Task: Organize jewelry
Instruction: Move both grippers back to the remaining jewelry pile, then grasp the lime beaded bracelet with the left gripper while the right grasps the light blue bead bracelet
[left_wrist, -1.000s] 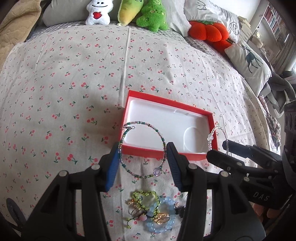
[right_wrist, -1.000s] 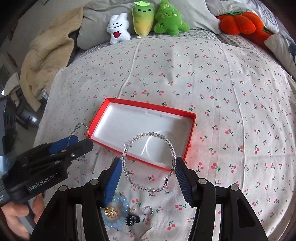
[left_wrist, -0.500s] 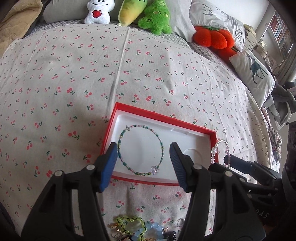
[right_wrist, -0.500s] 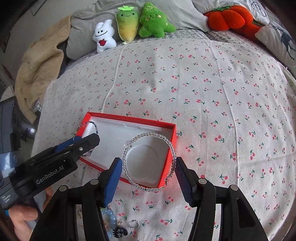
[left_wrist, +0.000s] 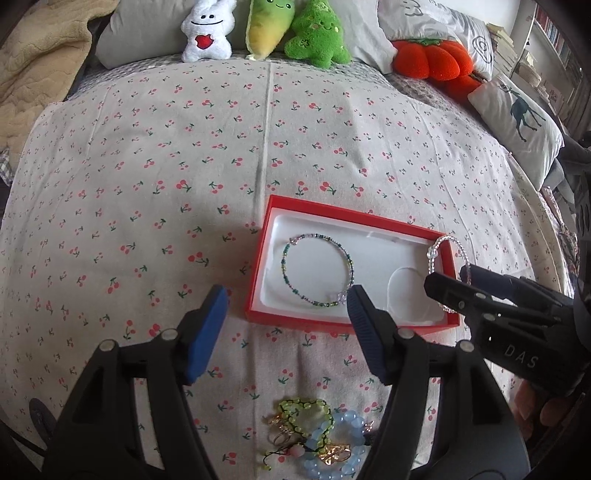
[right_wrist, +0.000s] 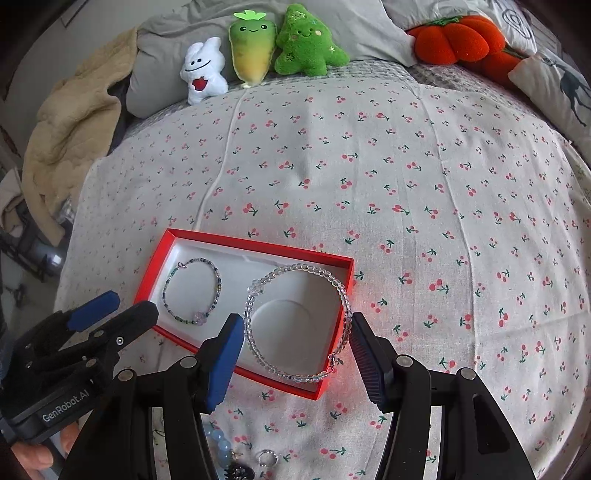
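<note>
A red box (left_wrist: 258, 266) with a white insert lies on the cherry-print bedspread. The green beaded bracelet (left_wrist: 286, 275) rests flat in its left half, also visible as the green bracelet (right_wrist: 168, 286) in the right wrist view. My left gripper (left_wrist: 286, 325) hovers at the box's near edge with its jaws opening. Its left pad is well clear of the bracelet, and its right fingertip is next to the charm. My right gripper (right_wrist: 295, 354) is shut on a clear bead bracelet (right_wrist: 345, 299), stretched between its pads above the box's right half.
Loose jewelry (left_wrist: 317, 435) sits in a pile on the bedspread near me, with a small ring (right_wrist: 267, 458) beside it. Plush toys (right_wrist: 255, 51), pillows and an orange cushion (left_wrist: 432, 59) line the far side. A beige blanket (right_wrist: 70, 122) lies far left.
Both grippers came forward over the red box. The left jaws widened and let the green bracelet drop into the insert. The right gripper kept its hold on the clear bracelet.
</note>
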